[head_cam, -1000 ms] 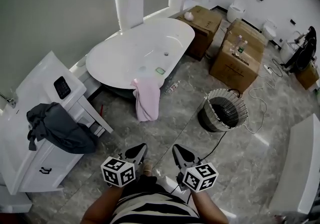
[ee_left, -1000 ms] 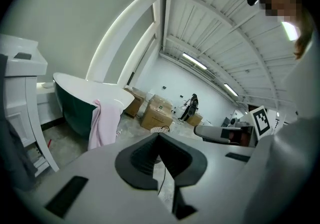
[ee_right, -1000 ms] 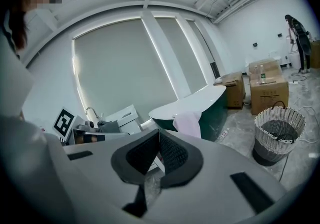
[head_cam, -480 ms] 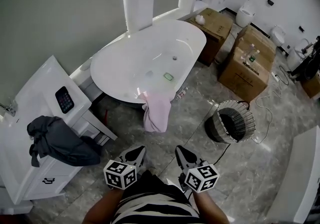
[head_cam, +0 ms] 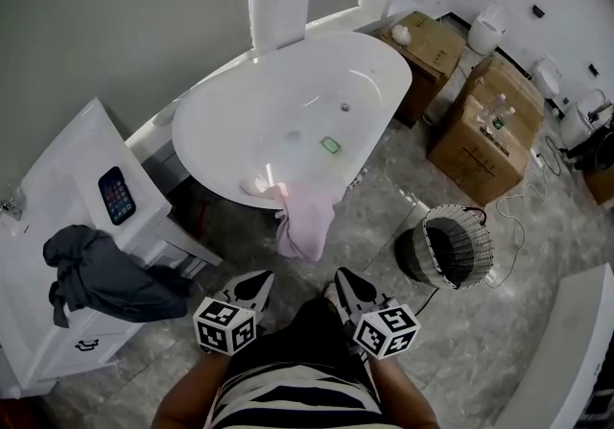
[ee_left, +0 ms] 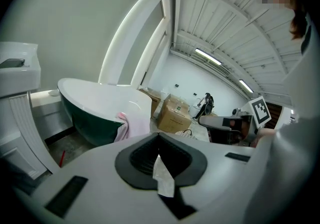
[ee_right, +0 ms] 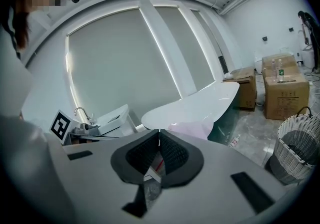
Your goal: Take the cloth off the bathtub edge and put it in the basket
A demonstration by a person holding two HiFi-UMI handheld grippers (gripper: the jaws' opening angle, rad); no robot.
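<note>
A pink cloth (head_cam: 309,216) hangs over the near rim of the white bathtub (head_cam: 288,101), its long end drooping toward the floor. It also shows in the left gripper view as the pink cloth (ee_left: 123,126) and in the right gripper view as the pink cloth (ee_right: 192,128). A round wire basket (head_cam: 449,243) stands on the floor to the right, empty as far as I see. My left gripper (head_cam: 251,287) and right gripper (head_cam: 343,285) are held low in front of the person, short of the cloth. Both are shut with nothing between the jaws.
A white vanity (head_cam: 67,216) at the left carries a phone (head_cam: 116,195) and a dark grey garment (head_cam: 101,269). Cardboard boxes (head_cam: 484,134) stand beyond the basket, with bottles on top. A cable (head_cam: 523,202) trails on the marble floor. A small bottle (head_cam: 354,179) lies by the tub's foot.
The view has moved closer to the bathtub and the cloth. Both grippers stay shut and keep their place in front of the person.
</note>
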